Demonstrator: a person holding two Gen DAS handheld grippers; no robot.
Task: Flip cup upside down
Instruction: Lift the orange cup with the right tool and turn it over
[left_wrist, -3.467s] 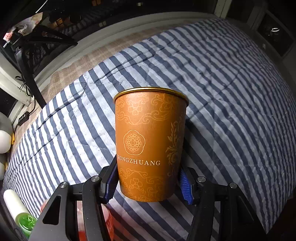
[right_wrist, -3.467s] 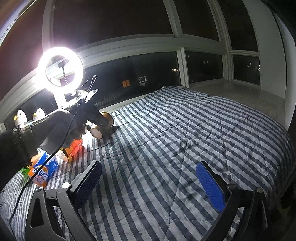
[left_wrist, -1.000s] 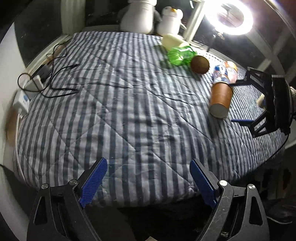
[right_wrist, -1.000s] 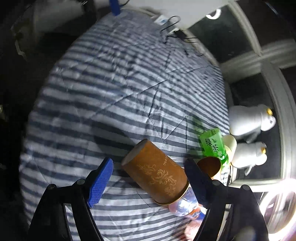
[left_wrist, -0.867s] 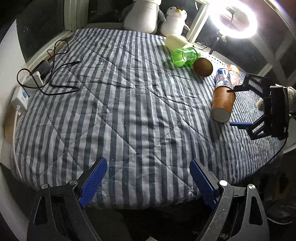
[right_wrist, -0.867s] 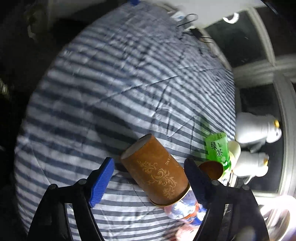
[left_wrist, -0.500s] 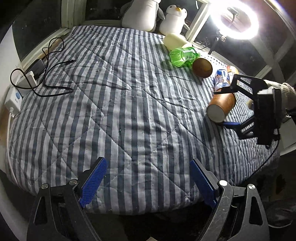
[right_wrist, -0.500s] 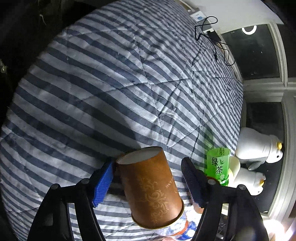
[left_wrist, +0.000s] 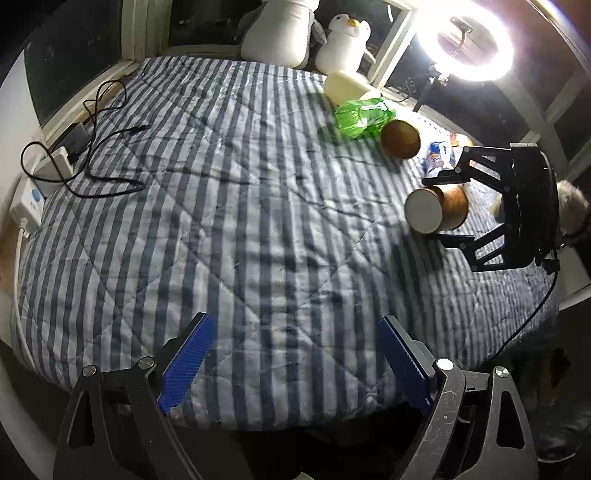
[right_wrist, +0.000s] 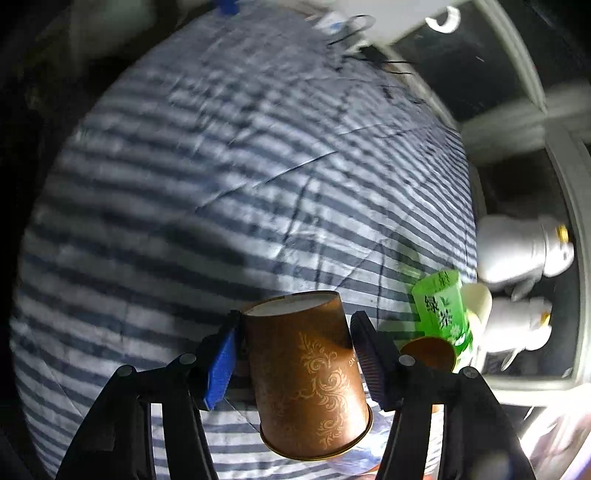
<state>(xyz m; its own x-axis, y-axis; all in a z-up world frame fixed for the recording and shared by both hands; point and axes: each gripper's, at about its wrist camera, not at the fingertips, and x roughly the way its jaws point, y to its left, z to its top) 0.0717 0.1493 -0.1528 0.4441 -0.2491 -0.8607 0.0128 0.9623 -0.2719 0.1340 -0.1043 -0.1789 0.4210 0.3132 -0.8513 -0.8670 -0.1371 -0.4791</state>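
Note:
The brown paper cup (right_wrist: 306, 373) with gold ornament sits between the pads of my right gripper (right_wrist: 295, 354), which is shut on it. Its white base points away from the camera and its gold rim points toward it. In the left wrist view the cup (left_wrist: 437, 213) hangs tilted above the right side of the striped bed, white base facing the camera, inside the right gripper (left_wrist: 448, 208). My left gripper (left_wrist: 295, 365) is open and empty over the near edge of the bed.
The striped quilt (left_wrist: 229, 206) covers the bed. A green bottle (left_wrist: 364, 116), a second brown cup (left_wrist: 400, 139) and a blue-labelled bottle (left_wrist: 437, 157) lie at the far right. Two plush penguins (left_wrist: 343, 40), a ring light (left_wrist: 474, 38) and cables with a charger (left_wrist: 66, 162) line the edges.
My right gripper has closed on the lying cup and lifted it off the quilt, turning its base further up. My left gripper has stayed open and drawn slightly nearer.

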